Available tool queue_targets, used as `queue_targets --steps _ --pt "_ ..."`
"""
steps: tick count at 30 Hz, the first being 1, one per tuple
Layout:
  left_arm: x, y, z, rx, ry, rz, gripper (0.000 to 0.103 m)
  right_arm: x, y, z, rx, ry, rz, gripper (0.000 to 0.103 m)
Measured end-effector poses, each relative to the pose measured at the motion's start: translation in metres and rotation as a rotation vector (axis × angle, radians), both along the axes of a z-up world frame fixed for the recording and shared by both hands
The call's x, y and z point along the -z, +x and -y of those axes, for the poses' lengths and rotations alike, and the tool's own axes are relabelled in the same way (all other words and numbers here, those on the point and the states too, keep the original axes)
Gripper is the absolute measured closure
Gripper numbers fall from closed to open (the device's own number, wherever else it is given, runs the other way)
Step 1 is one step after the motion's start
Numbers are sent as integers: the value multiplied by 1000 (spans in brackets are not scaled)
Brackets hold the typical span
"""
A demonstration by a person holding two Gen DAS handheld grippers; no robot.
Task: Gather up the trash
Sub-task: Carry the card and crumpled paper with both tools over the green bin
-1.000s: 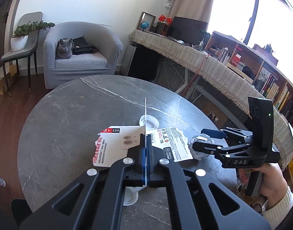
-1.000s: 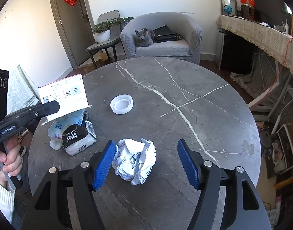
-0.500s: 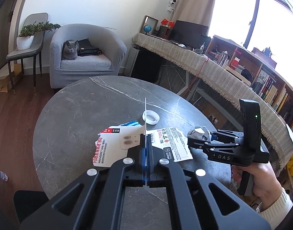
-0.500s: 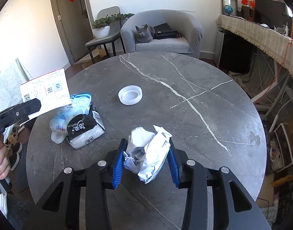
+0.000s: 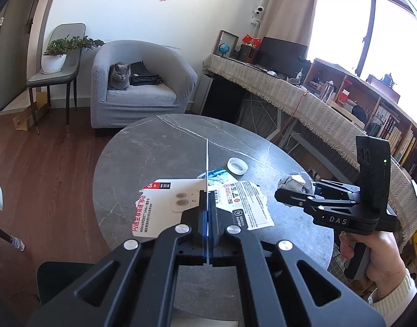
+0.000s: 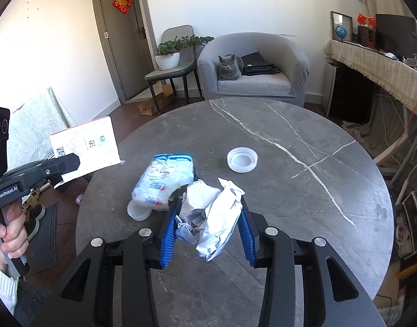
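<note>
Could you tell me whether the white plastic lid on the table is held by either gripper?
No, the white lid lies alone on the grey table, beyond the right gripper clamping the crumpled wrapper.

A round grey marble table (image 6: 276, 141) bears a white lid (image 6: 242, 160), a blue-white packet (image 6: 164, 181) and a small white cup (image 6: 138, 210).

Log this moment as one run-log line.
left gripper: shut on card | right gripper: shut on crumpled paper, lifted | on table: blue packet, white lid

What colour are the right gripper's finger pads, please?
Blue pads, best seen in the right wrist view.
</note>
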State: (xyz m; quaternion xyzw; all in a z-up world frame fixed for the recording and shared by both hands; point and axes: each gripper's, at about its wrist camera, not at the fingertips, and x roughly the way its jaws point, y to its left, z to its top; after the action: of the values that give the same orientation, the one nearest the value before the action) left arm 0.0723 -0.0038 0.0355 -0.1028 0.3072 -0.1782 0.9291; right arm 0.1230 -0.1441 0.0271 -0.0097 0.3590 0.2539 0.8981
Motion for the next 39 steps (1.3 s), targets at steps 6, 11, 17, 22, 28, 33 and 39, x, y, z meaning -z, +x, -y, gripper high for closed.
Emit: queue_targets --steps 6,11,17,22,28,33,39 --pt "-2 -9 -20 -28 14 8 102 -9 -4 -25 -41 27 14 62" --pt "1 -12 -37 -51 26 -3 102 -17 -6 -50 -76 42 28 62" --pt "6 -20 -62 -78 51 -14 102 -12 -4 -85 -133 55 20 62" --pt "13 -27 -92 -122 61 -36 102 -17 -8 -116 -189 53 36 62" --pt "17 -36 -124 -169 57 -48 102 -18 -12 -150 -249 49 34 62" --pt "29 -41 -148 -199 65 -92 102 -15 -21 -181 -310 33 30 62" --pt "47 -46 -167 -218 93 -146 102 -10 -25 -211 -359 33 8 62"
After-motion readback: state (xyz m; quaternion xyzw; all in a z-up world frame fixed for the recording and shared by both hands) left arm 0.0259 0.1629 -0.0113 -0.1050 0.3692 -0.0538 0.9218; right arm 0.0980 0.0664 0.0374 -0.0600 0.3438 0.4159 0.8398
